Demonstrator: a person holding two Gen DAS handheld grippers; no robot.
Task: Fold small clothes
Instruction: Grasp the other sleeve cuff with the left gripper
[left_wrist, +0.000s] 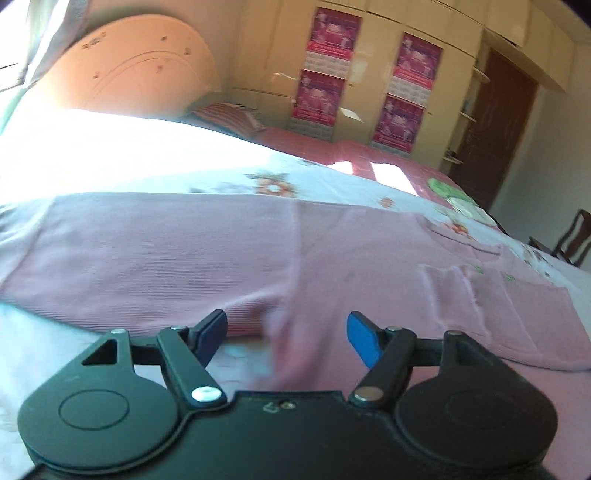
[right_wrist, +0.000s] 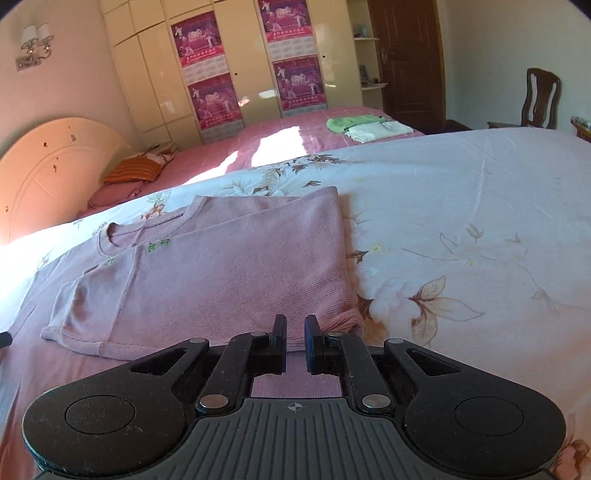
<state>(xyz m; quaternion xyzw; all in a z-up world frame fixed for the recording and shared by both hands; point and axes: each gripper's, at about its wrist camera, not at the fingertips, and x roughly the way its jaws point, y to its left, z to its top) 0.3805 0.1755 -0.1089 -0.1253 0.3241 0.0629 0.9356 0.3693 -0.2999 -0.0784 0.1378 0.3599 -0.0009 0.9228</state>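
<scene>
A pink ribbed shirt (right_wrist: 221, 273) lies on the floral bedspread (right_wrist: 461, 221), its right side folded over the body, neck toward the headboard. My right gripper (right_wrist: 295, 339) sits low at the shirt's near hem, jaws close together with a narrow gap and pink cloth showing below them; whether it pinches the hem I cannot tell. My left gripper (left_wrist: 286, 332) is open, hovering over the same shirt (left_wrist: 166, 251) at its near edge, with cloth between and below the fingers but not clamped.
A second bed with a pink cover (right_wrist: 295, 140) holds a folded green cloth (right_wrist: 351, 123) and a folded white cloth (right_wrist: 376, 131). A headboard (right_wrist: 55, 170), wardrobe with posters (right_wrist: 207, 70), door (right_wrist: 410, 62) and chair (right_wrist: 539, 99) stand behind.
</scene>
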